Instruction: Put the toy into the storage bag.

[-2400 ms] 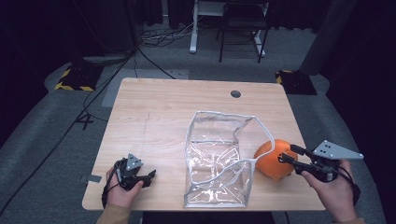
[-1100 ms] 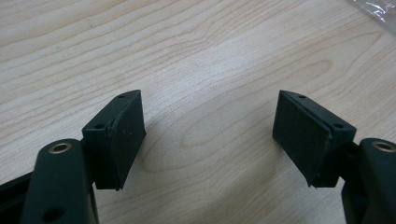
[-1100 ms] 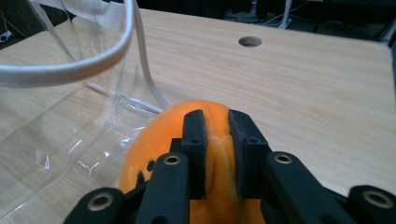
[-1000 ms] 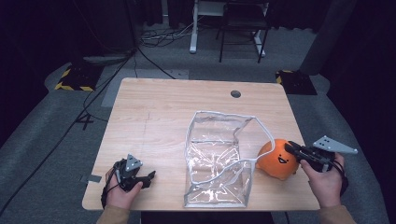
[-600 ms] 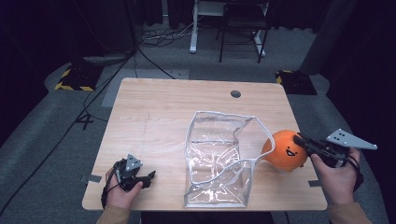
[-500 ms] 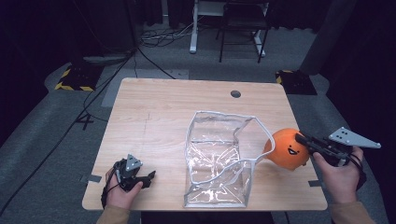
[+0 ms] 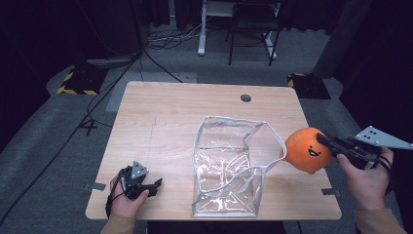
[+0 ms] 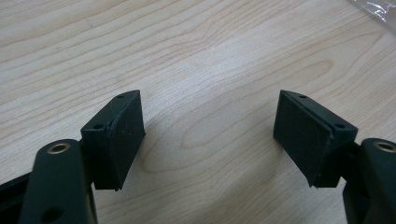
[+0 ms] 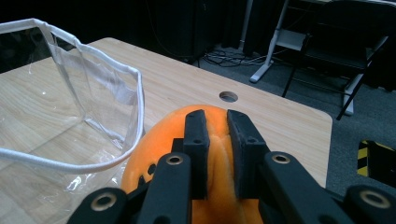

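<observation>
At the table's right edge, the right gripper [image 7: 327,142] pinches a fold of the orange plush toy [image 7: 306,150], holding it clear of the wooden table [image 7: 180,114] just beside the clear plastic bag [image 7: 229,163]. In the right gripper view the jaws cover most of the toy [image 9: 159,140], so its face is hard to make out there. The bag's white-trimmed rim [image 9: 109,63] stands between toy and bag interior. The left gripper [image 7: 146,185] rests near the front-left corner, jaws spread apart over bare wood with nothing between them.
</observation>
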A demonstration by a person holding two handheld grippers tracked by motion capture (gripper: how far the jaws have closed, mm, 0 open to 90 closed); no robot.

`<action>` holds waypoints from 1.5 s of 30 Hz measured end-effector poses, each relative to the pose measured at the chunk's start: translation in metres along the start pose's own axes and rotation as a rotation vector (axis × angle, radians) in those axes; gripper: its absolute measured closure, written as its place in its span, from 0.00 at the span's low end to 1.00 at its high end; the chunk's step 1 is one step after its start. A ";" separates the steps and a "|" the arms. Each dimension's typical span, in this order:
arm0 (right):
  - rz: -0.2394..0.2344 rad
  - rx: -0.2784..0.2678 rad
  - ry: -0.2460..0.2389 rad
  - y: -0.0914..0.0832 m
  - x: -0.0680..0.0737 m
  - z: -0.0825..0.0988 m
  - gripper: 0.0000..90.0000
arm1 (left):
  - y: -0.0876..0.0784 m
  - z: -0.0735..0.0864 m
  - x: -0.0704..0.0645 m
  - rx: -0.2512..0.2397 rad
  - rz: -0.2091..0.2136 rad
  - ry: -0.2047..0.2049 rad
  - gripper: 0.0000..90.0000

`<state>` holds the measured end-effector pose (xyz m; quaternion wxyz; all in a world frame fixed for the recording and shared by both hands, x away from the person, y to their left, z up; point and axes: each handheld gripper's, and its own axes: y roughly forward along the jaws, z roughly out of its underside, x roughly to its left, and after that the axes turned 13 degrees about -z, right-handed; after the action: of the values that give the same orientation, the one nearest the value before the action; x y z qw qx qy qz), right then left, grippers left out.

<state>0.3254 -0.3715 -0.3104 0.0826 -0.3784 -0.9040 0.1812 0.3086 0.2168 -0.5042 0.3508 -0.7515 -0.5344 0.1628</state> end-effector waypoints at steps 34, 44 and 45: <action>-0.063 -0.057 -0.107 -0.008 0.026 -0.080 0.88 | 0.003 -0.003 -0.005 0.012 -0.011 -0.011 0.21; -0.133 -0.046 -0.152 0.018 0.044 -0.099 0.88 | 0.004 -0.005 -0.004 0.018 -0.007 -0.008 0.21; -0.155 -0.044 -0.156 0.024 0.048 -0.103 0.88 | 0.004 -0.005 -0.004 0.017 -0.007 -0.009 0.21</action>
<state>0.3367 -0.2944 -0.2244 0.0175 -0.2938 -0.9379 0.1835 0.3126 0.2106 -0.5042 0.3553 -0.7458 -0.5374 0.1697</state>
